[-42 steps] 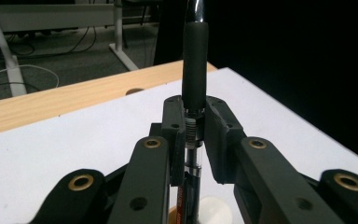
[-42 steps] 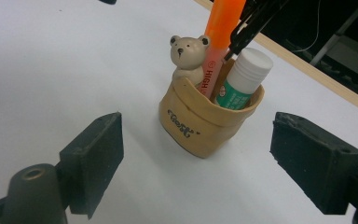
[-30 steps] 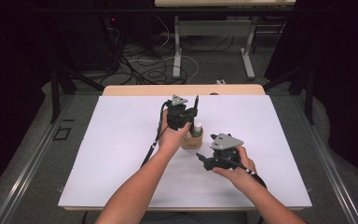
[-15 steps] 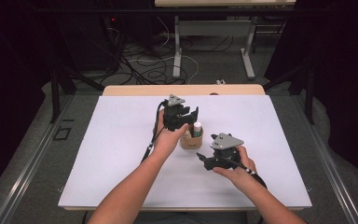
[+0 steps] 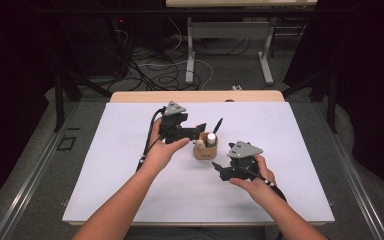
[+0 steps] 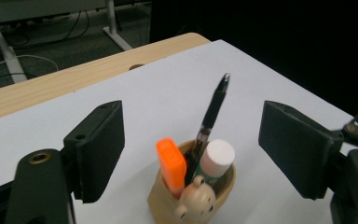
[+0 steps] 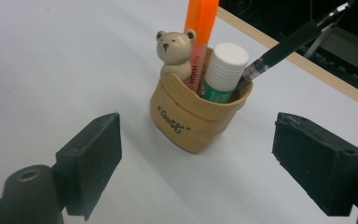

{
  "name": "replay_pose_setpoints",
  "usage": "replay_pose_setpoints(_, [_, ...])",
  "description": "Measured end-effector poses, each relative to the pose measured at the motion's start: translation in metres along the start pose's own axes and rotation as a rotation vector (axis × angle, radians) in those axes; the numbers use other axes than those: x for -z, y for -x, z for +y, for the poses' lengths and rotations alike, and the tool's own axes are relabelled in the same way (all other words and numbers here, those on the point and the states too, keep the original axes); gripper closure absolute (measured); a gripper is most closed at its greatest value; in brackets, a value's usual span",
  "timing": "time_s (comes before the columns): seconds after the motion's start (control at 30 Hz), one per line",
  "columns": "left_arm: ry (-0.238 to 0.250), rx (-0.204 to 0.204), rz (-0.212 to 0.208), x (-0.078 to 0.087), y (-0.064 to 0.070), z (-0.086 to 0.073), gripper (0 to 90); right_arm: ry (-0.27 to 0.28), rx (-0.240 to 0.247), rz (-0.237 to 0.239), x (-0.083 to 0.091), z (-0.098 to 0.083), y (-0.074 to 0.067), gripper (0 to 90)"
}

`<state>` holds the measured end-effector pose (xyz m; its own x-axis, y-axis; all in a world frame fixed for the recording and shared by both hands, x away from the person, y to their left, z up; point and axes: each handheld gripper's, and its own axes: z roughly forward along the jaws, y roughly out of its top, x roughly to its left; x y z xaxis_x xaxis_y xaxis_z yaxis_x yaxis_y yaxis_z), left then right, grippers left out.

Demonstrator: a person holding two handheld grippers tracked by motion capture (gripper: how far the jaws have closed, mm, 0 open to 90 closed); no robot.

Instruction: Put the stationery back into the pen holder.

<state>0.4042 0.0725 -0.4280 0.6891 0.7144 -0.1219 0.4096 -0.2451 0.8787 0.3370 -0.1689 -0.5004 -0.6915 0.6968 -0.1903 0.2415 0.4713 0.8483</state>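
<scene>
A tan cup [image 5: 205, 151] with a small bear figure [image 7: 173, 45] stands mid-table on the white sheet. It holds an orange highlighter [image 6: 170, 163], a white-capped glue stick [image 6: 217, 156] and a black pen [image 6: 213, 109] that leans to the far right. My left gripper [image 5: 200, 131] hovers just left of and above the cup. Its jaws have just been opening and stand open with nothing between them. My right gripper [image 5: 219, 170] rests low at the cup's near right, pointing at the cup [image 7: 196, 123], open and holding nothing.
The white sheet [image 5: 130, 185] covers most of a wooden table [image 5: 145, 96]. The sheet's edge and a strip of wood lie beyond the cup. Cables and metal table legs [image 5: 190, 55] lie on the floor behind the table.
My left gripper has drawn back to the left and up from over the cup, and its jaws have opened. The black pen now stands free in the cup. The right gripper has kept still.
</scene>
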Motion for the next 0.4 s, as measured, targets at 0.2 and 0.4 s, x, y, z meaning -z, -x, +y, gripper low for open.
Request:
replay_pose_setpoints(0.2, [-0.031, -0.009, 0.065, 0.036, -0.022, -0.018, 19.0, -0.019, -0.041, -0.011, 0.002, -0.003, 0.007, 13.8])
replay_pose_setpoints(0.4, [-0.077, 0.023, 0.135, 0.068, -0.048, -0.046, 17.1, -0.017, -0.084, -0.036, 0.003, -0.005, 0.015, 8.0])
